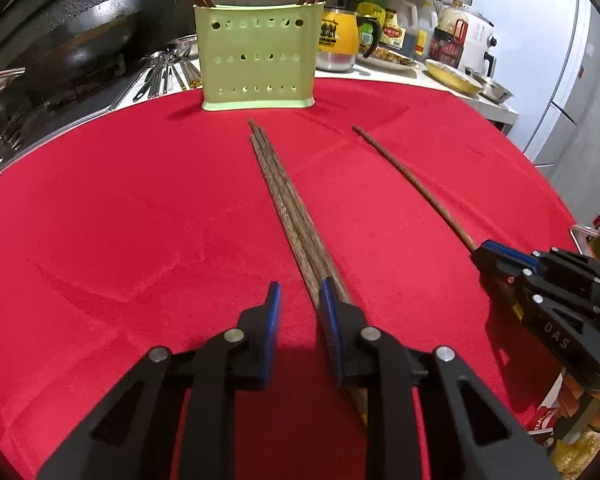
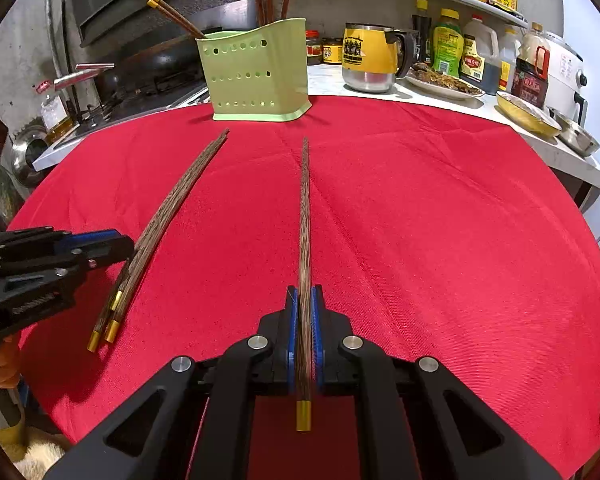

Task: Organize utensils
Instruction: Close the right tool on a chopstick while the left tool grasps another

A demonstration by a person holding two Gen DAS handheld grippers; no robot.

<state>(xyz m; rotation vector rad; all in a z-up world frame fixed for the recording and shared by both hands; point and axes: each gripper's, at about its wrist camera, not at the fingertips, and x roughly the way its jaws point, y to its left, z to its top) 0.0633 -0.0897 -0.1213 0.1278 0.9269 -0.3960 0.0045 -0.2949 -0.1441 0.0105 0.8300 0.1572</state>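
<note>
A light green perforated holder [image 1: 258, 58] [image 2: 256, 70] stands at the far edge of the red cloth with several brown chopsticks in it. A bundle of wooden chopsticks [image 1: 288, 208] [image 2: 168, 216] lies on the cloth. My left gripper [image 1: 298, 300] [image 2: 118, 246] is open, its fingers on either side of the bundle's near end. My right gripper [image 2: 304, 304] [image 1: 488, 254] is shut on a single gold-tipped chopstick [image 2: 305, 240] [image 1: 412, 186], which points toward the holder.
The red cloth [image 1: 120, 220] covers a round table. A wok and stove [image 1: 80, 52] are at the back left. A yellow mug [image 2: 366, 56], sauce bottles [image 2: 446, 46], dishes [image 2: 526, 114] and a rice cooker [image 2: 566, 76] line the counter at the back right.
</note>
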